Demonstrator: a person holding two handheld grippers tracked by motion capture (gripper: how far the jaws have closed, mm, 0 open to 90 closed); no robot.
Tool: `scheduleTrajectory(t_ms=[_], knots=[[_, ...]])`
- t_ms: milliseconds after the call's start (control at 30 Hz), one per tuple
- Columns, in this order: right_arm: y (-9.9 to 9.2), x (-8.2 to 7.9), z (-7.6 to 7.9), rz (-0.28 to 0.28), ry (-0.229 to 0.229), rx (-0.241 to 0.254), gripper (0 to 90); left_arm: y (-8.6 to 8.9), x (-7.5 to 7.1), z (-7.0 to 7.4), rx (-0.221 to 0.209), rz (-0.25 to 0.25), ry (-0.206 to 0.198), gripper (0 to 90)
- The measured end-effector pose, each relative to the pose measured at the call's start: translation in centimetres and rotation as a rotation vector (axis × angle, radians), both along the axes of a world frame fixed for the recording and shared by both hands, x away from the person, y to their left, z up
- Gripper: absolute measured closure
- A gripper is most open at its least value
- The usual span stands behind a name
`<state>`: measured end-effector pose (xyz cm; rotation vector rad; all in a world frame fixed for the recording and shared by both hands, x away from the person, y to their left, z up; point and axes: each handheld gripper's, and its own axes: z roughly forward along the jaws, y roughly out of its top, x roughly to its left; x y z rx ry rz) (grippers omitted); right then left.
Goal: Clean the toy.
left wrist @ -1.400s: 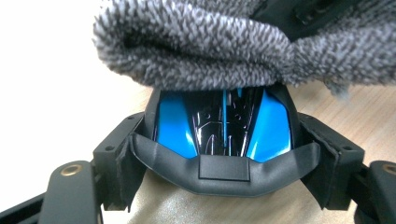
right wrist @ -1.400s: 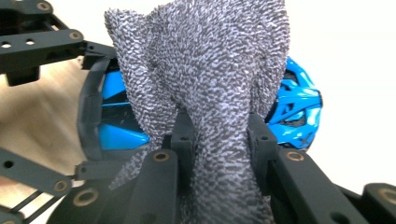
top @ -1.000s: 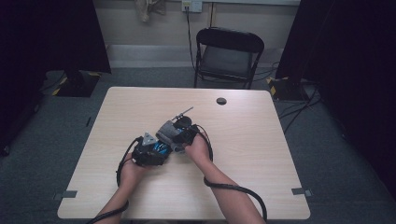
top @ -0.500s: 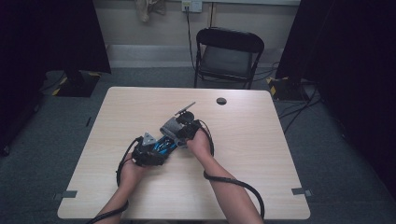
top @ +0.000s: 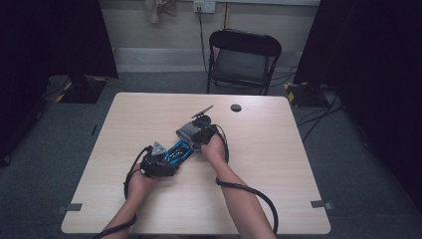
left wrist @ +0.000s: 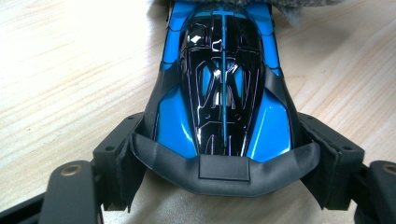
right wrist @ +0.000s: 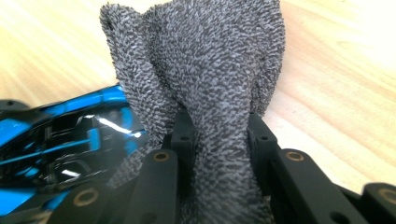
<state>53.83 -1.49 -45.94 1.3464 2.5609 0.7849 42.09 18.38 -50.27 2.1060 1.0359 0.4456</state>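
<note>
The blue and black toy car [left wrist: 223,88] sits near the middle of the table [top: 298,164], and everything hangs off it. The left gripper [left wrist: 223,154] is clamped across one end of the car, pads squeezing both sides, so that end is pinned. At the car's other end, the right gripper [right wrist: 219,135] has its jaws pinched tight on a grey fuzzy cloth [right wrist: 205,70], which hangs against the bodywork.

What I'd worry about: the shell looks glossy and slick, so a hard wipe could slide the car out of the left pads or twist it sideways. The cloth is also just a bunched fold, so it could snag on an edge and pull loose.

Compared with a second ago, the right gripper and cloth have shifted away from the left gripper, along the car toward the small black disc [top: 235,107] beyond it. The left one hasn't budged.
</note>
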Motion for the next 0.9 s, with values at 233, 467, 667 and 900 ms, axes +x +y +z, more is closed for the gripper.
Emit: scheduleTrajectory(t_ms=[233, 467, 667, 900], knots=[[-0.9, 0.5, -0.3, -0.041, -0.048, -0.033, 70.8, 0.0, 0.0, 0.0, -0.001, 0.0, 0.001, 24.5], [-2.5, 0.3, 0.6, -0.063, -0.048, 0.006, 70.7, 0.0, 0.0, 0.0, -0.001, 0.002, 0.001, 24.5], [-3.1, -0.7, 2.3, -0.045, -0.064, 0.042, 70.8, 0.0, 0.0, 0.0, -0.003, 0.001, 0.002, 24.5], [-3.4, -1.9, 3.8, -0.023, -0.076, 0.075, 70.8, 0.0, 0.0, 0.0, -0.001, 0.001, 0.002, 24.5]])
